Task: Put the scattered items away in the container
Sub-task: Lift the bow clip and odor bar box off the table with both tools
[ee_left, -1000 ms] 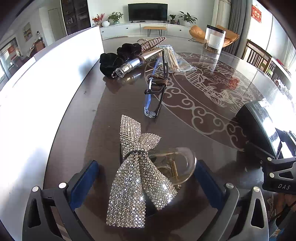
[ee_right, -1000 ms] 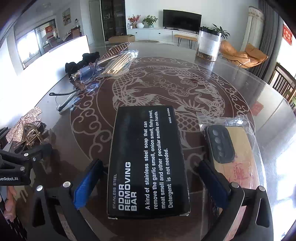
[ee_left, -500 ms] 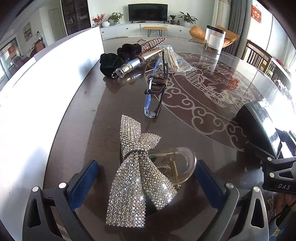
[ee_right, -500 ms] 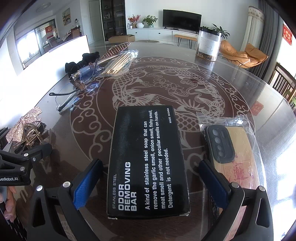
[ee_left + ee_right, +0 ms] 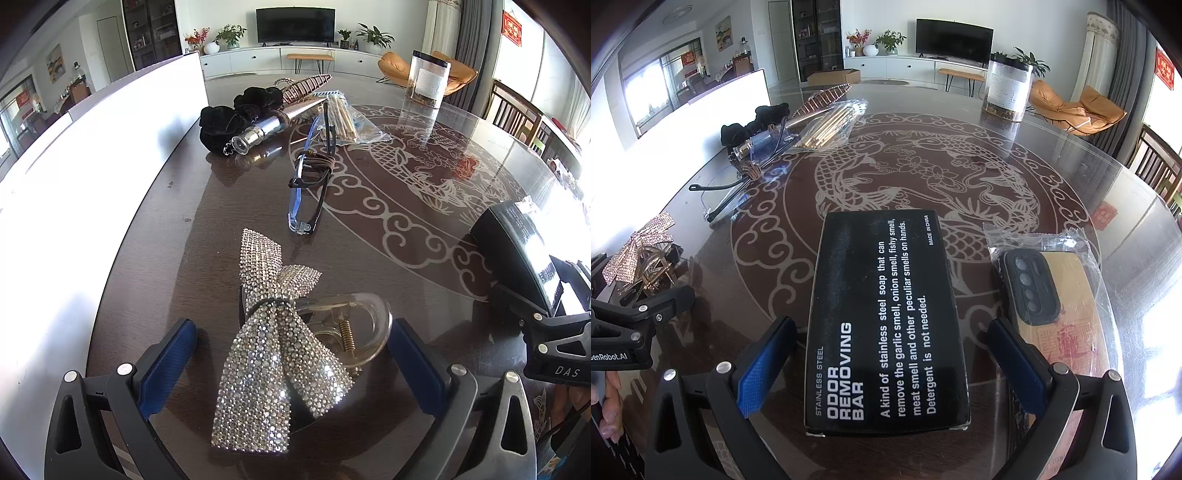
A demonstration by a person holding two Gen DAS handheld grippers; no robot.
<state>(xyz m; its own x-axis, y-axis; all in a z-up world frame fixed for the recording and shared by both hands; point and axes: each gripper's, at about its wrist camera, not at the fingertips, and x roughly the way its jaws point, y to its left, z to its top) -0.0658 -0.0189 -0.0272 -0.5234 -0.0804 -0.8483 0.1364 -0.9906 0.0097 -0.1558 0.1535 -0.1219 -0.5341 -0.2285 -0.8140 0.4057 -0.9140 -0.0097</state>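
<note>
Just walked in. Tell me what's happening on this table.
A person holds a gripper in each hand over a table scattered with small items. The left gripper is open around a rhinestone bow hair clip. The right gripper is open around a black odor-removing bar box, beside a bagged phone case. Neither has closed on anything. Glasses and a black scrunchie lie farther off.

Rhinestone bow clip (image 5: 275, 354) flat by table's left edge, glasses (image 5: 308, 184) beyond it; black box (image 5: 886, 321) flat mid-table, bagged phone case (image 5: 1052, 302) beside it.
</note>
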